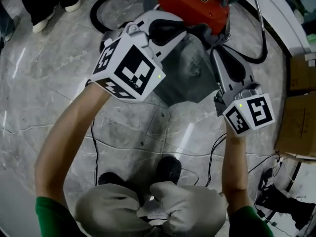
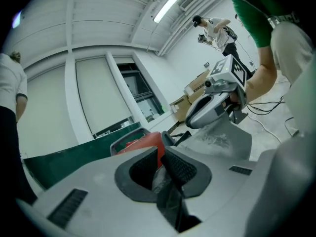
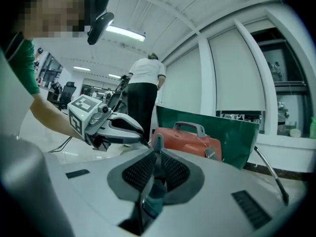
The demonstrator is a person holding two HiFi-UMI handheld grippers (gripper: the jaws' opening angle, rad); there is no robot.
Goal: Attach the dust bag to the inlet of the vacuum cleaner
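The grey dust bag (image 1: 185, 75) hangs between my two grippers, just in front of the red vacuum cleaner (image 1: 197, 1). My left gripper (image 1: 186, 32) reaches to the bag's upper edge from the left. In the left gripper view its jaws (image 2: 161, 158) are shut on crumpled grey bag material, with the vacuum cleaner (image 2: 140, 142) behind. My right gripper (image 1: 217, 47) comes in from the right side. In the right gripper view its pads (image 3: 170, 171) are pressed on a thin grey edge of the bag (image 3: 157, 143). The vacuum's inlet is hidden behind the bag.
A black hose (image 1: 106, 6) curls on the marble floor beside the vacuum. Cardboard boxes (image 1: 301, 117) stand at the right and cables (image 1: 212, 157) lie near the person's feet. A green panel (image 3: 227, 130) stands behind the vacuum. A person (image 3: 143, 98) stands nearby.
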